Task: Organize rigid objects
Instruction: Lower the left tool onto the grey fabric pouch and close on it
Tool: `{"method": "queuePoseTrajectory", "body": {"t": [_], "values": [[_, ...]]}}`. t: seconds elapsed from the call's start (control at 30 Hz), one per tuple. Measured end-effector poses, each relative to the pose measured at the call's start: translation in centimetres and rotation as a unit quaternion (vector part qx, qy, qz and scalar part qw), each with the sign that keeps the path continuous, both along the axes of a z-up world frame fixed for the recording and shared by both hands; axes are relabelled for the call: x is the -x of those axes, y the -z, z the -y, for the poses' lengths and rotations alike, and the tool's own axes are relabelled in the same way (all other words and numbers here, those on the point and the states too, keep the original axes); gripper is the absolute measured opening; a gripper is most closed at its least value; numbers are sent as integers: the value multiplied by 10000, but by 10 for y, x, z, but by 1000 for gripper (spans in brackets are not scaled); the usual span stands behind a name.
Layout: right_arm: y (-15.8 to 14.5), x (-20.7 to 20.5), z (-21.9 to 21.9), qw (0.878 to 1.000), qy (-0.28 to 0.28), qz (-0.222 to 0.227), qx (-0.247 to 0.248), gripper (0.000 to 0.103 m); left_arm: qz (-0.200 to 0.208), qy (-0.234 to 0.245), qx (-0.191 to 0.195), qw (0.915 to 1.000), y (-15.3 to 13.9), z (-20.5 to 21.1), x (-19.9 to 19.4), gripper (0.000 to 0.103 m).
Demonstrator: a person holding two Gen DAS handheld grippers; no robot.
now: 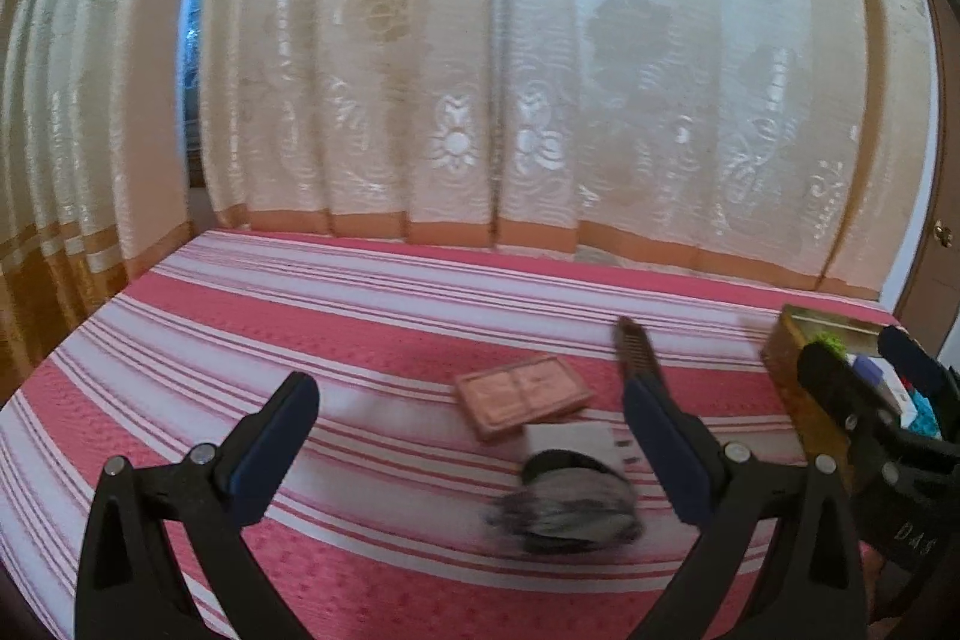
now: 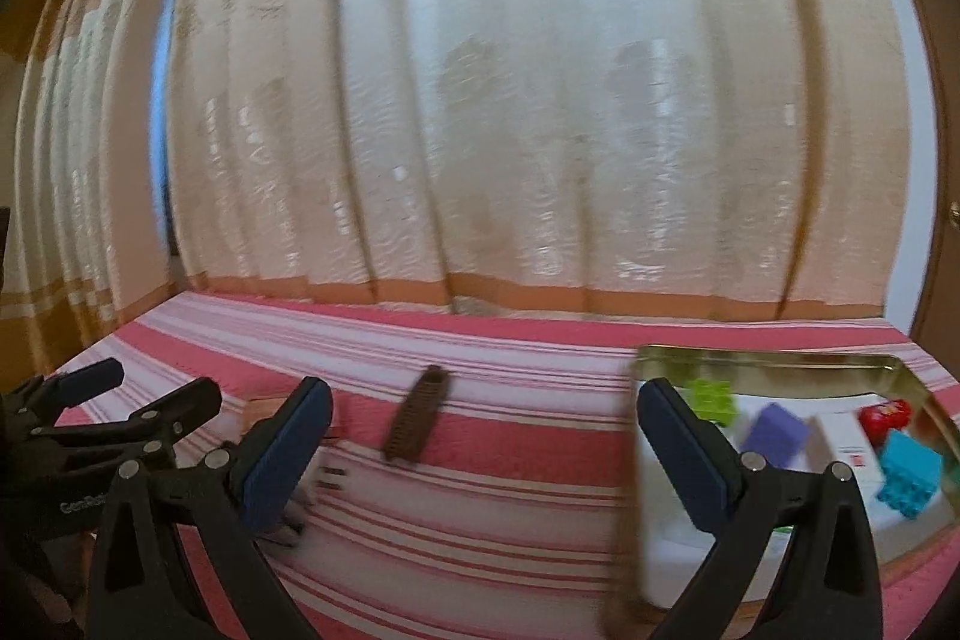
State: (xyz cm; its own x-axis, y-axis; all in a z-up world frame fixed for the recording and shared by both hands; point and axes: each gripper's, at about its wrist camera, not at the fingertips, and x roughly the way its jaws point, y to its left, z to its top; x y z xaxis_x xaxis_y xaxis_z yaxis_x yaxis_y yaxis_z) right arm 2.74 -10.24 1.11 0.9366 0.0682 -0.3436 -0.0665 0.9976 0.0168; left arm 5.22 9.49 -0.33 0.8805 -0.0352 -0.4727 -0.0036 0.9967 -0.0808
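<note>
In the left wrist view my left gripper is open above the striped bedspread, holding nothing. Between its fingers lie a flat pink case, a white plug adapter and a blurred dark grey rounded object. A brown comb lies just past the right finger. In the right wrist view my right gripper is also open and empty, with the comb between its fingers. A gold tin at the right holds green, purple and teal blocks.
A red and white striped bedspread covers the surface. Cream patterned curtains hang along its far edge. The tin stands near the right edge, with a brown door beyond. My left gripper shows at the left of the right wrist view.
</note>
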Motion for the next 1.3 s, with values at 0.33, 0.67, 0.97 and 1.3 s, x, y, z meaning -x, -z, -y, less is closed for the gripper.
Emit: {"method": "queuePoseTrajectory", "body": {"t": [0.33,0.67,0.97,1.3], "values": [[4,-12,-17,9993,-315,-187,-86,103,-141,-264,57,9995,2,-12,-5,102],[5,-12,4,9992,-166,-245,-255,101,-353,-69,67,9993,7,-17,-9,103],[8,-16,22,9973,201,-478,-513,88,-841,1262,35,9884,16,23,-15,102],[11,-18,11,9971,31,-626,-427,88,-1937,1466,376,9693,44,26,-43,71]]}}
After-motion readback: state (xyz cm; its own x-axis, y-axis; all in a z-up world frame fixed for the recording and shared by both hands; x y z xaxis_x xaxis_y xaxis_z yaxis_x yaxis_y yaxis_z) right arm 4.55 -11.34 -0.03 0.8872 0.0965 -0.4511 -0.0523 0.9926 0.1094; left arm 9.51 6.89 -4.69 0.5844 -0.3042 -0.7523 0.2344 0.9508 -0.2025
